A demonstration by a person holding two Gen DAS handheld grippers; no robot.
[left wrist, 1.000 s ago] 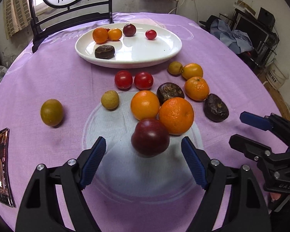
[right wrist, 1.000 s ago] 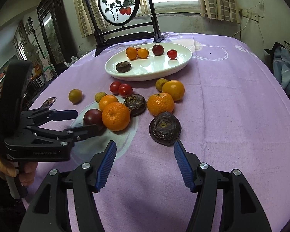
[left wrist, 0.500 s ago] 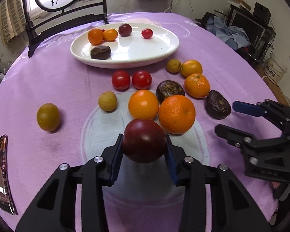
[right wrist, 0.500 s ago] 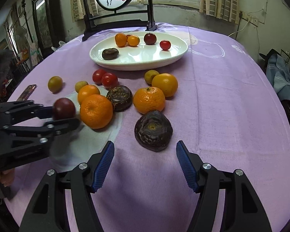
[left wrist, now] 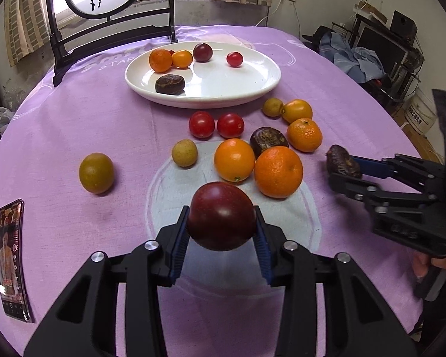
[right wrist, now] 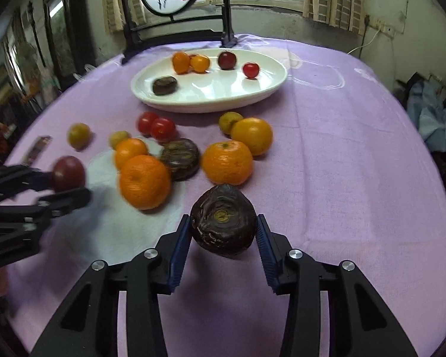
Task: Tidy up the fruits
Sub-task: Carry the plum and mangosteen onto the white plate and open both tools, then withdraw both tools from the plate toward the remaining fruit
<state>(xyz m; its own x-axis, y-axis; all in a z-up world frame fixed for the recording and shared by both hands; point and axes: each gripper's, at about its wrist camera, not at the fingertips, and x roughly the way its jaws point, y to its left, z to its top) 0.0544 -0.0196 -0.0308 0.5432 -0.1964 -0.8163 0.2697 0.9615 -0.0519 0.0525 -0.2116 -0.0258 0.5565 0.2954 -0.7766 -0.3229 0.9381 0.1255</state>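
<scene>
My left gripper point(left wrist: 221, 235) is shut on a dark red plum point(left wrist: 221, 215) and holds it just above the cloth. My right gripper point(right wrist: 223, 238) is shut on a dark wrinkled fruit point(right wrist: 223, 220); it also shows at the right of the left wrist view point(left wrist: 342, 163). A white oval plate point(left wrist: 252, 89) at the back holds several fruits. Oranges point(left wrist: 278, 171), two red tomatoes point(left wrist: 215, 125), another dark wrinkled fruit point(left wrist: 267, 139) and small yellow-green fruits point(left wrist: 184, 152) lie loose on the purple cloth between the plate and the grippers.
A phone point(left wrist: 13, 258) lies near the table's left front edge. A green-yellow fruit point(left wrist: 96, 172) sits alone at the left. A dark chair with a round painted back point(left wrist: 104, 6) stands behind the plate. Clutter and shelves stand off the table to the right.
My left gripper closed on the plum and lifted it slightly. My right gripper moved forward and closed on the dark wrinkled fruit.
</scene>
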